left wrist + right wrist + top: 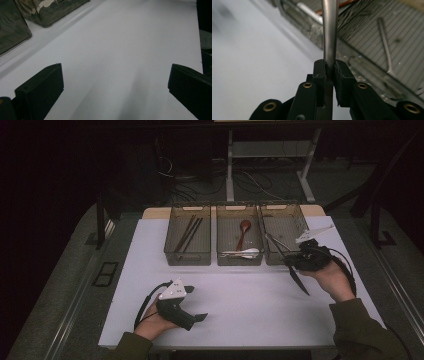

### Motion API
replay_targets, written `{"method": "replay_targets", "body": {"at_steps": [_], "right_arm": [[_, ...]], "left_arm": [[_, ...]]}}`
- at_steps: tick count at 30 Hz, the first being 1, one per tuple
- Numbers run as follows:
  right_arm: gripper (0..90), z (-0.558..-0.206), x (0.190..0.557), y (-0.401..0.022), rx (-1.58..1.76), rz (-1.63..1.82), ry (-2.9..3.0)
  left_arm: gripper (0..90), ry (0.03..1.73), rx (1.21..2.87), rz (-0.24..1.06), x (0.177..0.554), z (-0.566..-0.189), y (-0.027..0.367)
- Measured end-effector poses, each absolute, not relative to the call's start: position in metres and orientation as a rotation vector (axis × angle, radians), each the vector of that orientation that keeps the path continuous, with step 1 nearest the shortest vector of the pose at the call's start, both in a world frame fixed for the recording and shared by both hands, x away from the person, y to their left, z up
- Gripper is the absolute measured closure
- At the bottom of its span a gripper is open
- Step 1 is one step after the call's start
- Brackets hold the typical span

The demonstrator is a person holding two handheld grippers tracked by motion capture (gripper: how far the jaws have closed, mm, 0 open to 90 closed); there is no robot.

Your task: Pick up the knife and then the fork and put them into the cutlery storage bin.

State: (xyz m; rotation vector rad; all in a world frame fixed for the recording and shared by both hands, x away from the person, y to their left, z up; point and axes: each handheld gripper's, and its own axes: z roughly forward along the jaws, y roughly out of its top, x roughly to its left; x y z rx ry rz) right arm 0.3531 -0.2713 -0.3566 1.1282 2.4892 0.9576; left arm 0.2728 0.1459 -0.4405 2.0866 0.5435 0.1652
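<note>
Right hand-held gripper (329,72) clamping metal utensil (329,30), unlabelled

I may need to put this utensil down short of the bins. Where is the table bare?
The white table is bare between the three bins and the left gripper, widest at the middle. The right gripper with its metal utensil crowds the right bin. The middle bin holds spoons, the left bin chopsticks.
</note>
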Motion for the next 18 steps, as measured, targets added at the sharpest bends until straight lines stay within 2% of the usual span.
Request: {"method": "replay_targets", "body": {"at_steps": [18], "right_arm": [[79.5,-0.302,0.388,-0.294,1.172,1.145,2.186]], "left_arm": [[0.0,0.542,2.086,0.164,0.273,-0.441,0.146]]}}
